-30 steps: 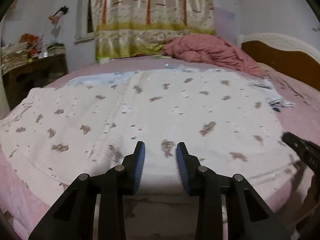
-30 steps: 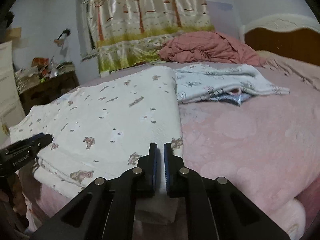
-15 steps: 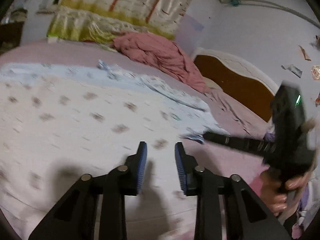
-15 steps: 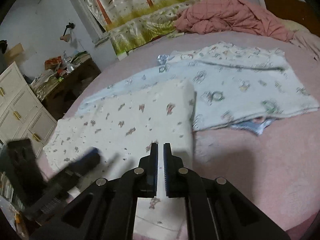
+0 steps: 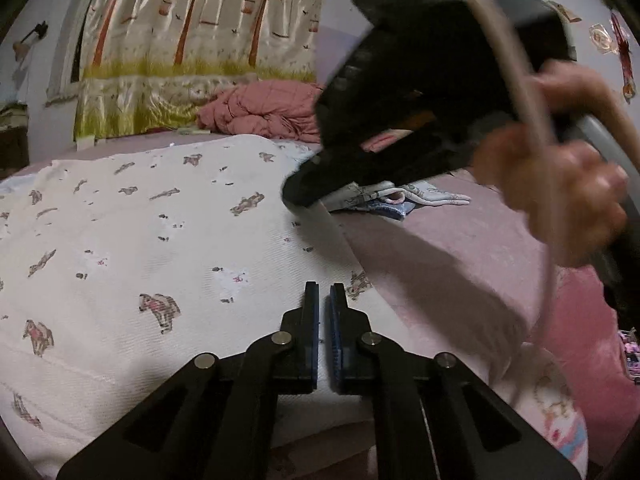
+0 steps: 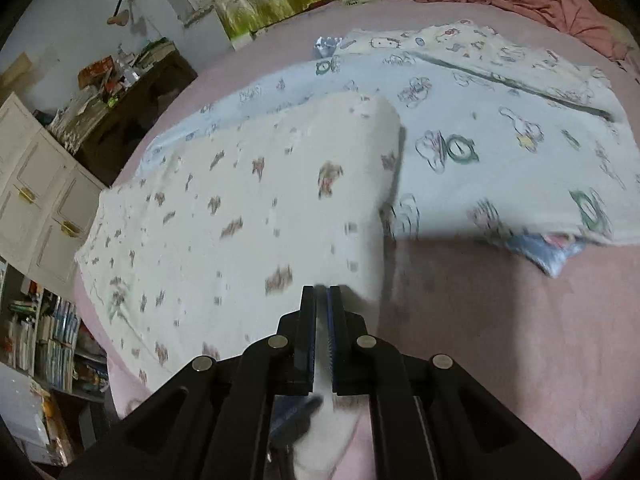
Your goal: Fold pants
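Note:
The pants [image 5: 168, 248] are cream with small animal prints and lie spread on the pink bed. In the right wrist view they [image 6: 248, 208] run from lower left to upper middle. My left gripper [image 5: 324, 300] is shut on the near edge of the pants. My right gripper [image 6: 321, 300] is shut on the pants' near right edge, with cream cloth between its pads, and is raised above the bed. The right gripper's body and the hand on it [image 5: 420, 92] fill the upper right of the left wrist view, close above the cloth.
A pale blue cartoon-print garment [image 6: 500, 128] lies on the bed beside and under the pants. A pink quilt [image 5: 260, 112] is bunched by the curtain. A dark desk [image 6: 132, 92], white cabinet [image 6: 36, 192] and bookshelf [image 6: 44, 340] stand left of the bed.
My left gripper has closed from open onto the pants' edge. My right gripper has risen with its hold on the pants and now hangs close over the left gripper.

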The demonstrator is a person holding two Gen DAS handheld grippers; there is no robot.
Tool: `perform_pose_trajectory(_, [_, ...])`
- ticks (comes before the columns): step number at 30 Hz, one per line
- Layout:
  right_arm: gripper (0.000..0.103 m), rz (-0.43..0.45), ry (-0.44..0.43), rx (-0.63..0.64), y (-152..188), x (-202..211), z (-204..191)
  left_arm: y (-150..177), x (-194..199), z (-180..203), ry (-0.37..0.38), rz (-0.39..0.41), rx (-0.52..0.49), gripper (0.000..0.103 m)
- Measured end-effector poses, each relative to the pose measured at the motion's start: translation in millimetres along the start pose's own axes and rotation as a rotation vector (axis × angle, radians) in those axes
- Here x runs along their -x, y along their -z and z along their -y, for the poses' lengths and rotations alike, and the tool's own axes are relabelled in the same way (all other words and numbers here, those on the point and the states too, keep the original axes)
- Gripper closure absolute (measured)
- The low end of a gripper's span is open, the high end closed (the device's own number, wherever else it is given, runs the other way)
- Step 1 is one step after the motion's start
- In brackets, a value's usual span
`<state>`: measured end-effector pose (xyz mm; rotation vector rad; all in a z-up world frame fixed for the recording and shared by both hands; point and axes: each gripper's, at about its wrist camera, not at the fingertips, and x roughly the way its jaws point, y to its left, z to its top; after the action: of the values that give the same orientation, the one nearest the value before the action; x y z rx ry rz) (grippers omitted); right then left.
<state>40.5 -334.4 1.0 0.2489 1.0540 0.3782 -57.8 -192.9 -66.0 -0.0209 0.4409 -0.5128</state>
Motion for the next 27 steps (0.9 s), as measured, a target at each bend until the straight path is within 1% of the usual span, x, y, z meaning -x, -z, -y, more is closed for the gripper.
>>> perform_pose_trajectory(3, [0.098,0.022,-0.018,0.010,-10,-8,-1,2,0,2,-0.012,0.014,0.004,0.097])
perform_pose_trajectory(7, [0.099,0.001,-0.006,-0.003,-26,-31,1,3,2,-1,0.001,0.008,0.016,0.097])
perform_pose_trajectory(9, [0.103,-0.013,-0.001,-0.036,-34,-46,7,4,4,-3,0.006,0.006,0.028,0.097])
perform_pose_trajectory(11, [0.103,0.008,0.001,-0.066,-42,-56,16,3,3,-5,0.015,0.000,0.041,0.097])
perform_pose_trajectory(14, [0.103,0.066,0.014,-0.091,-59,-63,25,4,4,-6,0.025,-0.004,0.050,0.097])
perform_pose_trajectory(16, [0.103,0.105,0.040,-0.098,-73,-68,29,4,5,-6,0.025,-0.002,0.047,0.097])
perform_pose_trajectory(18, [0.103,0.118,0.061,-0.098,-87,-76,32,6,5,-6,0.026,-0.003,0.046,0.097])
perform_pose_trajectory(21, [0.103,0.114,0.031,-0.122,-105,-89,42,3,3,-11,0.045,-0.016,0.063,0.097])
perform_pose_trajectory(23, [0.103,0.125,0.012,-0.109,-111,-88,45,-2,-1,-18,0.067,-0.035,0.106,0.097])
perform_pose_trajectory(24, [0.103,0.128,-0.008,-0.122,-111,-82,48,-3,-2,-19,0.070,-0.045,0.125,0.097])
perform_pose_trajectory(26, [0.103,0.139,-0.017,-0.131,-107,-64,49,-3,-1,-19,0.072,-0.052,0.129,0.097])
perform_pose_trajectory(27, [0.103,0.155,-0.002,-0.111,-102,-47,46,-2,-1,-18,0.071,-0.052,0.122,0.097])
